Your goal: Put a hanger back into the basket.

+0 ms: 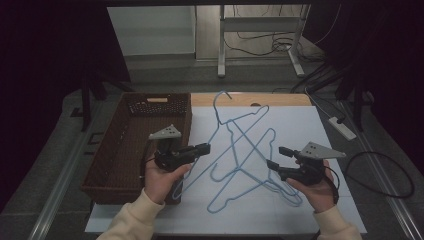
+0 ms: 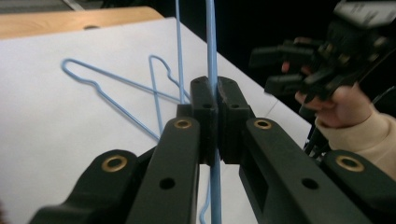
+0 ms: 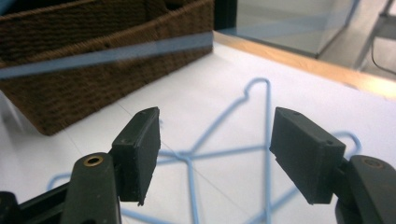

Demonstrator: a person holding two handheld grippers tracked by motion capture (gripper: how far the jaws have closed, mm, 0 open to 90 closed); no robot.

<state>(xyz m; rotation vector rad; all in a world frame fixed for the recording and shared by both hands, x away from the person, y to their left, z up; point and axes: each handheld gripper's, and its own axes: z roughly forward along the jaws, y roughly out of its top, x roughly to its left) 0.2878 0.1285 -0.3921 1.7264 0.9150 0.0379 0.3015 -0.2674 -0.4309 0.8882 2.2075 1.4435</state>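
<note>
Across the desk [image 1: 300, 115] lies a white sheet, with a brown woven basket [image 1: 131, 150] at nine o'clock from its middle. At the sheet's centre lies a tangle of blue wire hangers [image 1: 250, 165], their hooks pointing toward twelve o'clock. One hanger [image 2: 212, 56] stands lifted off the sheet, its thin wire pinched between the closed jaws of the left claw [image 1: 204, 148], at about eight o'clock of the tangle. At four o'clock, the right claw [image 1: 278, 156] hovers just beside the hangers, its jaws wide apart with nothing between them.
</note>
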